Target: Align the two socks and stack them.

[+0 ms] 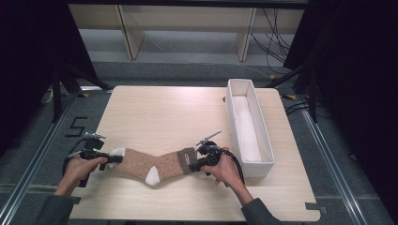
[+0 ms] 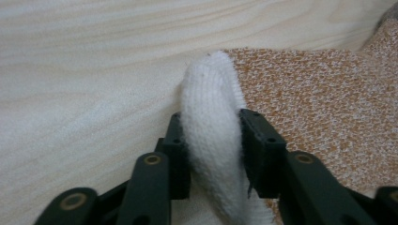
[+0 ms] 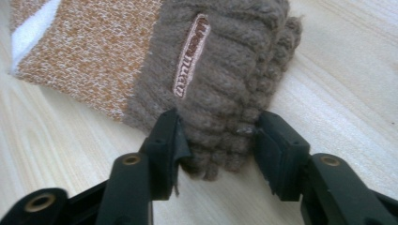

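1. My left gripper (image 1: 114,158) pinches the white toe (image 2: 213,131) of the brown sock (image 1: 152,164) – pads pressing.
2. My right gripper (image 1: 196,162) clamps its ribbed cuff (image 3: 220,79).
3. The sock lies flat, just left of the white box (image 1: 248,127).

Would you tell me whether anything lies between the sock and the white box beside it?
Nothing visible does. The sock lies flat on the table, its white toe pinched by the left tongs and its grey cuff between the right tongs. The white box stands just past the cuff, with bare wood between.
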A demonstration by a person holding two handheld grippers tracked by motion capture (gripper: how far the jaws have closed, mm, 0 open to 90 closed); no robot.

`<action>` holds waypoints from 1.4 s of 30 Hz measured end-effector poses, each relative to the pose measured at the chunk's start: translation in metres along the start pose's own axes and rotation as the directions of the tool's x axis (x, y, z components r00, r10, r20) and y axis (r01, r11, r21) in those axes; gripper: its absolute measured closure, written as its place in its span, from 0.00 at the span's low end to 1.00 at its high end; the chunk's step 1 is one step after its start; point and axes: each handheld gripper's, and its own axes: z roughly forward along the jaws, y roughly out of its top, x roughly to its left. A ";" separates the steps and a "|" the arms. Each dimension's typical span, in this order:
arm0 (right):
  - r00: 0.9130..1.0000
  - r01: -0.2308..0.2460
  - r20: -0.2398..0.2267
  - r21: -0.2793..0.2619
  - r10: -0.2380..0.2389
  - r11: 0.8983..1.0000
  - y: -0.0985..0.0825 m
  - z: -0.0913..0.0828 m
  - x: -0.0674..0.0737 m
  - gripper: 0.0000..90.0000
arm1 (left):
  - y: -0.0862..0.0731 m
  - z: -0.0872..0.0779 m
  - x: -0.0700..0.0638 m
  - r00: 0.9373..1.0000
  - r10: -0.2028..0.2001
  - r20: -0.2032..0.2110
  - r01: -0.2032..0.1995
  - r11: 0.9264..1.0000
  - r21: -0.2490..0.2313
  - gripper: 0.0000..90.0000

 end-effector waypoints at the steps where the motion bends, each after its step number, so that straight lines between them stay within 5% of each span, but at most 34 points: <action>1: 1.000 0.003 -0.005 -0.003 -0.003 1.000 0.000 0.000 -0.001 0.63 | 0.000 0.000 -0.001 1.000 -0.002 -0.012 0.001 1.000 -0.013 0.76; 12: 0.997 0.072 0.017 -0.035 -0.071 0.997 -0.001 -0.013 0.006 0.78 | -0.004 -0.010 -0.021 0.991 0.111 -0.073 -0.115 0.992 -0.059 0.82; 15: 0.996 0.085 0.013 -0.049 -0.084 0.995 -0.005 -0.023 0.008 0.79 | -0.006 -0.022 -0.031 0.991 0.125 -0.045 -0.129 0.987 -0.096 0.82; 23: 0.993 0.112 -0.017 -0.091 -0.114 0.989 -0.034 -0.061 0.019 0.78 | -0.015 -0.034 -0.067 0.978 0.207 0.037 -0.202 0.974 -0.100 0.82; 25: 0.992 0.116 -0.031 -0.092 -0.119 0.989 -0.044 -0.067 0.017 0.78 | -0.020 -0.031 -0.078 0.980 0.186 0.066 -0.176 0.975 -0.135 0.81; 28: 0.994 0.099 -0.027 -0.086 -0.101 0.991 -0.058 -0.076 0.014 0.78 | -0.024 -0.025 -0.085 0.969 0.228 0.095 -0.219 0.971 -0.099 0.81; 29: 0.994 0.101 -0.026 -0.083 -0.103 0.991 -0.061 -0.078 0.012 0.78 | -0.026 -0.021 -0.088 0.973 0.207 0.097 -0.196 0.973 -0.118 0.81; 35: 0.998 0.047 0.035 -0.028 -0.046 0.999 -0.076 -0.081 0.006 0.78 | -0.030 -0.007 -0.096 0.968 0.211 0.135 -0.194 0.973 -0.127 0.81; 42: 0.999 0.039 0.038 -0.021 -0.039 0.999 -0.087 -0.083 -0.001 0.78 | -0.032 0.001 -0.103 0.964 0.233 0.129 -0.221 0.970 -0.099 0.80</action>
